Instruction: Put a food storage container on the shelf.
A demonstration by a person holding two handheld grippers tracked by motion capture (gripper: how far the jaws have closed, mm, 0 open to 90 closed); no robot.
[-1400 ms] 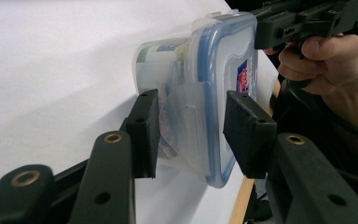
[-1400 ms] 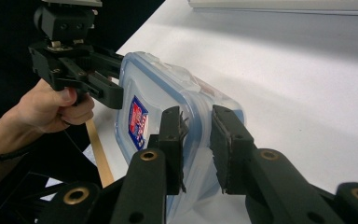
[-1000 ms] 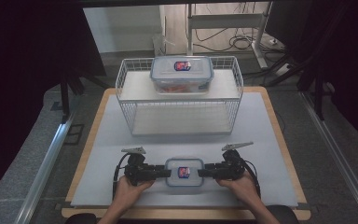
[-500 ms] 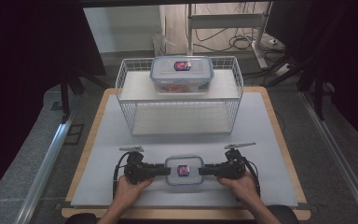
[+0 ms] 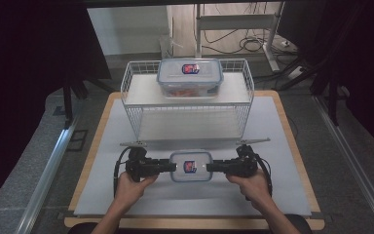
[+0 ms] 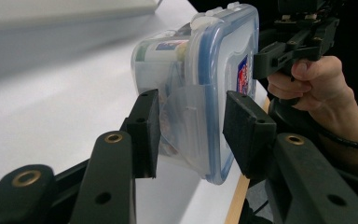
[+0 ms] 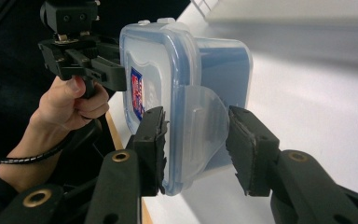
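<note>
Both grippers straightened, flanking the container (image 5: 190, 166).

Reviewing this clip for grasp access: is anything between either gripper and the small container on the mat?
Nothing visible. The left gripper and right gripper sit at opposite ends of the small container, their jaws straddling its side latches with a little gap showing.

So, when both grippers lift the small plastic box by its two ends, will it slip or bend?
The small box looks rigid, so it should hardly bend. Its side flaps are smooth, thin plastic, so the left gripper and right gripper may slip there. Items inside suggest some weight, which might shift if it tilts.
</note>
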